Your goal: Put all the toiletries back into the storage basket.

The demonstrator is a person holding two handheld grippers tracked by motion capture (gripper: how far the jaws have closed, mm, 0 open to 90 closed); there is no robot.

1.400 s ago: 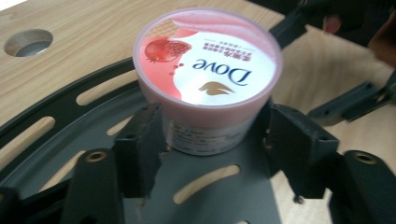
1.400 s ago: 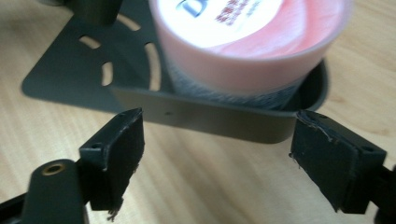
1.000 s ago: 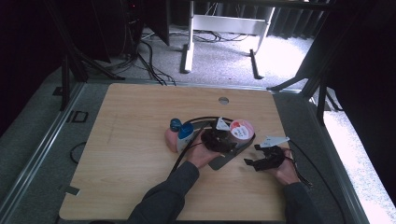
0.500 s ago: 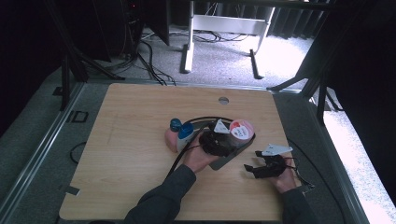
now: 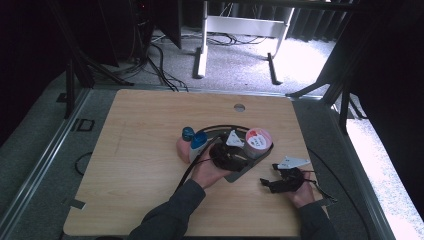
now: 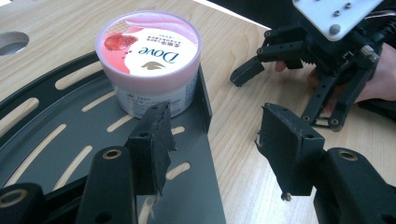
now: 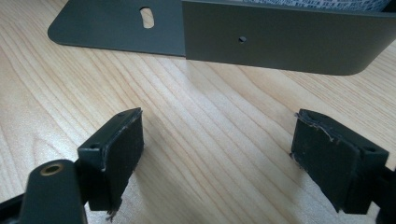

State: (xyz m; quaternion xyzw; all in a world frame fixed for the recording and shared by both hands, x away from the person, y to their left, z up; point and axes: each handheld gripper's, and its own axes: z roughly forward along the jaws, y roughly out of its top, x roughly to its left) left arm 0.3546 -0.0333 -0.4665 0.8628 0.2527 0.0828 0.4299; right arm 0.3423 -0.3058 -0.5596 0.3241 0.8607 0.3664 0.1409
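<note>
On the pale wooden table (image 5: pixel 135 150), listed left to right. Item one: a pink object with a blue-capped container (image 5: pixel 192 140) beside it, standing at the left edge of the rack; what either is cannot be told. Item two: a dark slotted metal rack (image 6: pixel 56 140), curved, with a short upright wall at its right end. Item three: the left gripper (image 6: pixel 212 140), poised over the rack's near right corner, jaws parted with nothing between them, the left jaw over the rack and the right jaw over bare wood. Item four: a pink-lidded Dove ice-cream tub (image 6: pixel 149 56), upright in the rack's far right corner, tight against the wall and just beyond the left gripper's jaws. Item five: the right gripper (image 7: pixel 217 154), near right of the rack, well apart from the tub, jaws wide and empty above bare table, facing the rack wall. Risks, by judgement: a jaw closing in on the tub could catch the upright wall or shove the whole rack; a hard squeeze could dent the tub or pop its lid; the two grippers sit near enough to collide. Clearance: broad open table to the left and far side; the right gripper works close to the table's near right edge.
</note>
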